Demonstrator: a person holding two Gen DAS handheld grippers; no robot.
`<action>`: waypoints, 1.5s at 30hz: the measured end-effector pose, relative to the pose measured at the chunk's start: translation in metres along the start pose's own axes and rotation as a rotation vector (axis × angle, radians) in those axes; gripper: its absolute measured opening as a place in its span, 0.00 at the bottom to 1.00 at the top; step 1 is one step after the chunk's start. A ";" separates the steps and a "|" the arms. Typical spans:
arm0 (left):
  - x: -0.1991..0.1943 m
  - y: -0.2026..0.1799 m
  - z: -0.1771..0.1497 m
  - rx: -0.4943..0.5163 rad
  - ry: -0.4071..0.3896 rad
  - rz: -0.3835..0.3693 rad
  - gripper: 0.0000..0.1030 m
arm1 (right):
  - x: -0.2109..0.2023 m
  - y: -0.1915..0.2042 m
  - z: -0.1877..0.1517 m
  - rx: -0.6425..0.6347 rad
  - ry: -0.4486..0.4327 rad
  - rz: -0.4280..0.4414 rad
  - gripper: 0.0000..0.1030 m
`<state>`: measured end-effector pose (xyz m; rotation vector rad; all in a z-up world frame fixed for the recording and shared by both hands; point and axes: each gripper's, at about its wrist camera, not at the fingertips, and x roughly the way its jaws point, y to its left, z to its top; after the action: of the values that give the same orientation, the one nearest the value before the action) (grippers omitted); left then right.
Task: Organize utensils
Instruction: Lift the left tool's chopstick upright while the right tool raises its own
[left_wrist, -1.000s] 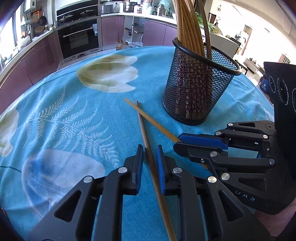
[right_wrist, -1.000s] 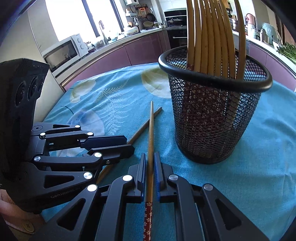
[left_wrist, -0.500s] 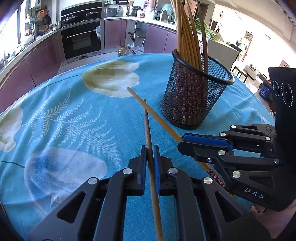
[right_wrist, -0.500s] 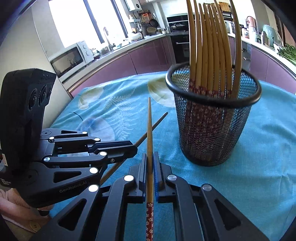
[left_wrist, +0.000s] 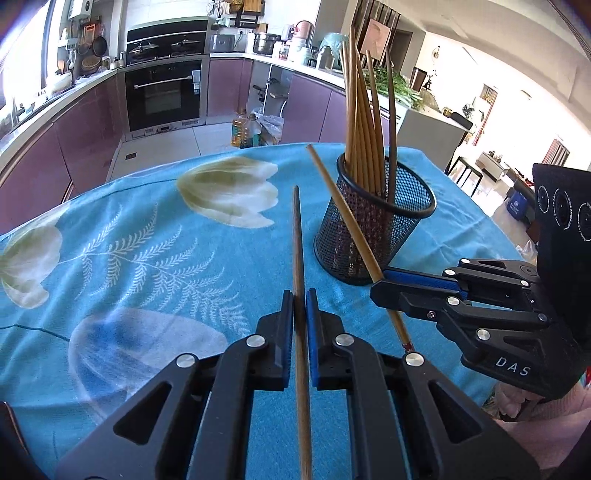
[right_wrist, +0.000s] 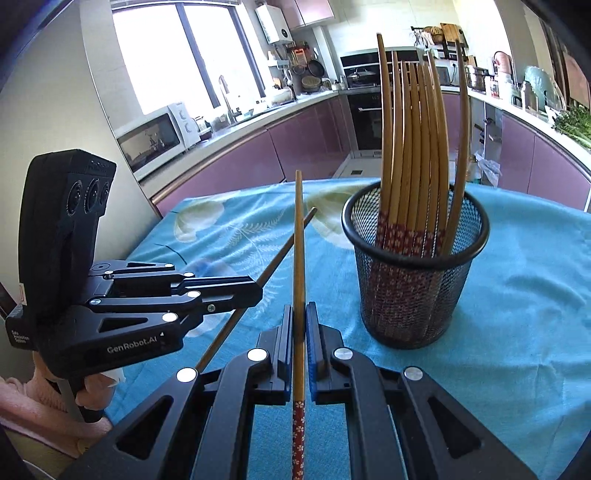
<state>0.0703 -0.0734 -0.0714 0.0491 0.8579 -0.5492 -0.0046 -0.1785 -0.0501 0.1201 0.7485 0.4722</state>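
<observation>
Two loose chopsticks are up off the blue flowered cloth, one in each hand. The left hand-held gripper (left_wrist: 300, 295) is pinching the darker chopstick (left_wrist: 297, 236) between its blue pads, the stick pointing forward with its tip over the cloth. The right hand-held gripper (right_wrist: 300, 308) is pinching the lighter chopstick (right_wrist: 298, 236), whose red flowered end (right_wrist: 298, 432) trails back toward the camera. In the left wrist view this stick slants up and crosses in front of the mesh cup (left_wrist: 373, 236); whether it touches the rim cannot be told.

The cup stands on the counter (right_wrist: 524, 295) just ahead and to the right of the right gripper, already holding a bunch of chopsticks (right_wrist: 413, 147) standing patterned end down.

The step in hand looks like carrying each stick to the cup. To do it well, tip each stick upright, patterned end down, and lower it into the open part of the cup mouth, away from the standing bunch, one hand at a time so the sticks do not cross.

The cup is light mesh and may tip if its rim is nudged. The cloth around it has room on all sides, and the counter edge lies well beyond it.
</observation>
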 end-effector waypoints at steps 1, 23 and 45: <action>-0.003 0.000 0.001 -0.002 -0.006 -0.004 0.07 | -0.002 0.000 0.000 -0.001 -0.004 0.000 0.06; -0.041 -0.009 0.011 0.014 -0.093 -0.064 0.07 | -0.016 0.001 0.003 -0.020 -0.019 0.001 0.06; -0.031 -0.021 0.011 0.058 -0.063 -0.099 0.08 | -0.028 0.004 0.006 -0.053 -0.053 0.016 0.06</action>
<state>0.0519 -0.0808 -0.0379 0.0418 0.7859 -0.6652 -0.0199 -0.1873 -0.0272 0.0886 0.6835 0.5016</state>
